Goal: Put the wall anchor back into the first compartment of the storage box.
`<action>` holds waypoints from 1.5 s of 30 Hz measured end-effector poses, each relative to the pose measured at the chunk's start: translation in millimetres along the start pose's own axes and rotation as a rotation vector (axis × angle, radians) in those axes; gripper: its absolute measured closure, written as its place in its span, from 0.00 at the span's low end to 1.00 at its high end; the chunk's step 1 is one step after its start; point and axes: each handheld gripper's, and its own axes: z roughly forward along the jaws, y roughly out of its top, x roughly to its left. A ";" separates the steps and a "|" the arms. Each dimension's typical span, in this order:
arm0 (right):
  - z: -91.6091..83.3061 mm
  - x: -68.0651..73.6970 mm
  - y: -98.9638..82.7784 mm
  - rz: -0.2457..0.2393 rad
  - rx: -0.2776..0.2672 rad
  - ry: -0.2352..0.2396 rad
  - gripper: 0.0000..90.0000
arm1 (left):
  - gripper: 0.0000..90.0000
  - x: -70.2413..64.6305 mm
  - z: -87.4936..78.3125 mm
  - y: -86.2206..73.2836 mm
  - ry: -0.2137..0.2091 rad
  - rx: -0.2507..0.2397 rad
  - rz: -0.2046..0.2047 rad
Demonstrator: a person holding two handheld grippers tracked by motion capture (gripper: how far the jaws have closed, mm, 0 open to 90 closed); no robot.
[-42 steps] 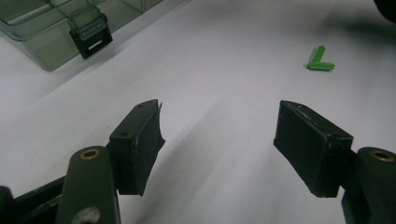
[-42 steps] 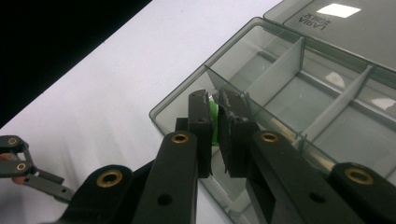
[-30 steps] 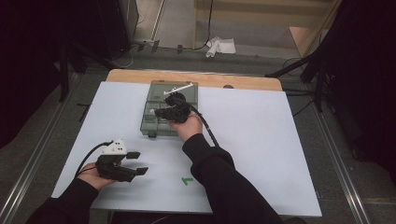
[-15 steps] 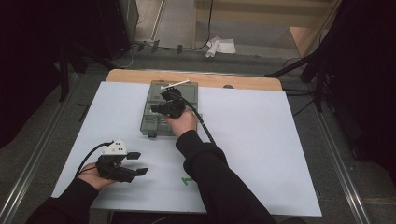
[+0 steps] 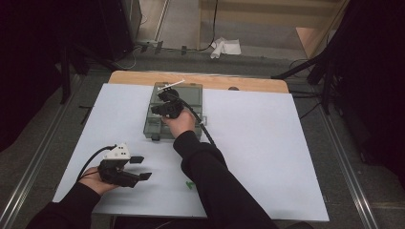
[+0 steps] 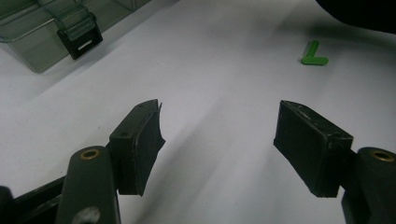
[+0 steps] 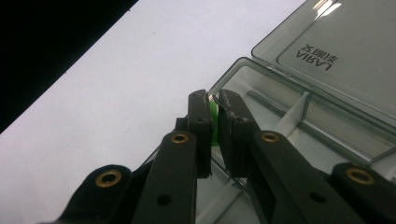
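Note:
A smoky clear compartment box lies open at the middle back of the white table. My right gripper hovers over it, shut on a small green piece. In the right gripper view my right gripper holds that piece above a divided compartment, near the box's corner, with the raised lid behind. My left gripper rests at the front left, held in a hand. Its jaws stand wide apart in the left gripper view, and my left gripper has only bare table between them.
A green L-shaped piece lies loose on the table, beside the right forearm. The box's black front latch faces the left gripper. A wooden board edges the table's far side, with floor and cables beyond.
The right hand has carried its gripper and the green piece a little farther back and to the left over the box. The left gripper has kept still.

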 end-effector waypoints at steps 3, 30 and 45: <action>1.4 1.9 0.2 -0.019 0.003 -0.016 0.91 | 0.34 0.2 0.0 -0.1 0.000 0.002 -0.001; -33.5 8.1 -16.7 -0.132 -0.076 0.118 0.46 | 0.34 3.5 0.5 -1.3 0.010 0.002 -0.010; -59.0 13.8 -34.0 -0.219 -0.082 0.147 0.42 | 0.34 3.7 -2.3 -2.8 0.019 0.004 -0.013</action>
